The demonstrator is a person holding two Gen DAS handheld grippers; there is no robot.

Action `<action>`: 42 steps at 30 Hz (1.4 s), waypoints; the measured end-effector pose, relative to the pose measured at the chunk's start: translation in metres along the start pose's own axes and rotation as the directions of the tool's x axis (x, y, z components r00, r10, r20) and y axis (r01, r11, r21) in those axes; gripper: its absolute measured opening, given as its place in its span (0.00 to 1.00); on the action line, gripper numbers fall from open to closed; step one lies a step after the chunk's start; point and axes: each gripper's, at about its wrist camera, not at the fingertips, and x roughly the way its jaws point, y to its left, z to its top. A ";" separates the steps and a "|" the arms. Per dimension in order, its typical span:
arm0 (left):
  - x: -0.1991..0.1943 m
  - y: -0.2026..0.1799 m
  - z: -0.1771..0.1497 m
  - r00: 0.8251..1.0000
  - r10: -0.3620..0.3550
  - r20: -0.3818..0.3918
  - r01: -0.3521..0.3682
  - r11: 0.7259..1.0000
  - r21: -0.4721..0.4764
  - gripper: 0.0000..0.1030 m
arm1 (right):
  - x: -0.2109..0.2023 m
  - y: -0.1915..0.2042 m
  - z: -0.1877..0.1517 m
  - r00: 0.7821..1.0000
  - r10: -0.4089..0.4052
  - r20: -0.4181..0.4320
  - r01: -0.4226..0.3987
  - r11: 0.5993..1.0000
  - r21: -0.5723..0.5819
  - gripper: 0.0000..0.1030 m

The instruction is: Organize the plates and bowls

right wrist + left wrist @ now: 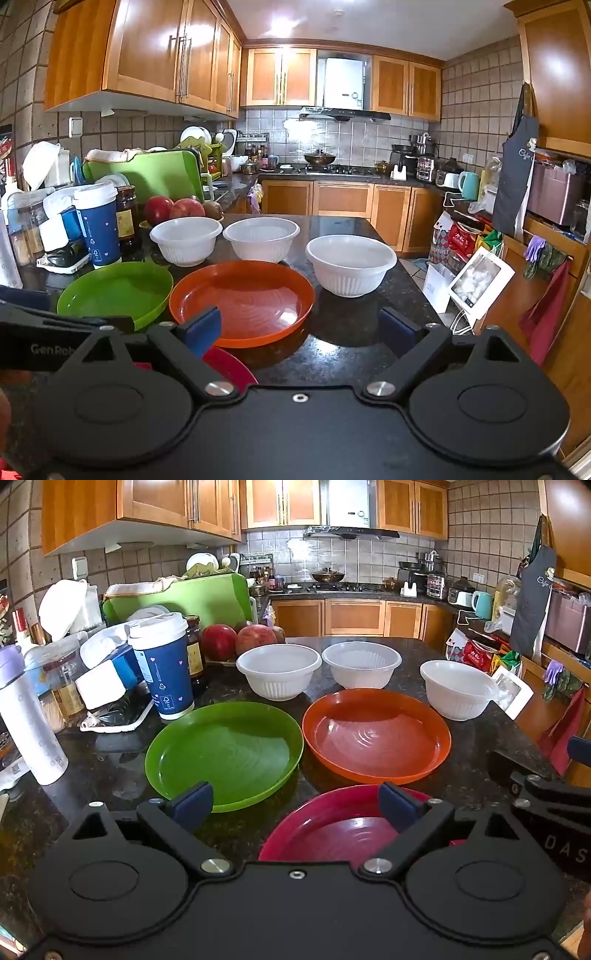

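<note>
Blue paper cup touching green plate; jar behind.

"DAS" on right tongs body; "GenRob" on left tongs body.

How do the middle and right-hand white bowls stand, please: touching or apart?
Apart. The left wrist view shows dark countertop between the middle white bowl and the right-hand white bowl.
</note>
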 end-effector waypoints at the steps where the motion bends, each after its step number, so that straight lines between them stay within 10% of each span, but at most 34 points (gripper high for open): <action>1: 0.000 0.000 0.000 1.000 0.000 -0.001 0.000 1.000 0.000 0.92 | 0.000 0.000 0.000 1.000 0.001 0.000 -0.001 1.000 -0.002 0.93; 42: 0.005 0.004 -0.001 1.000 0.020 -0.015 -0.020 1.000 -0.014 0.92 | 0.002 0.001 -0.001 1.000 0.027 0.000 -0.027 0.999 -0.041 0.93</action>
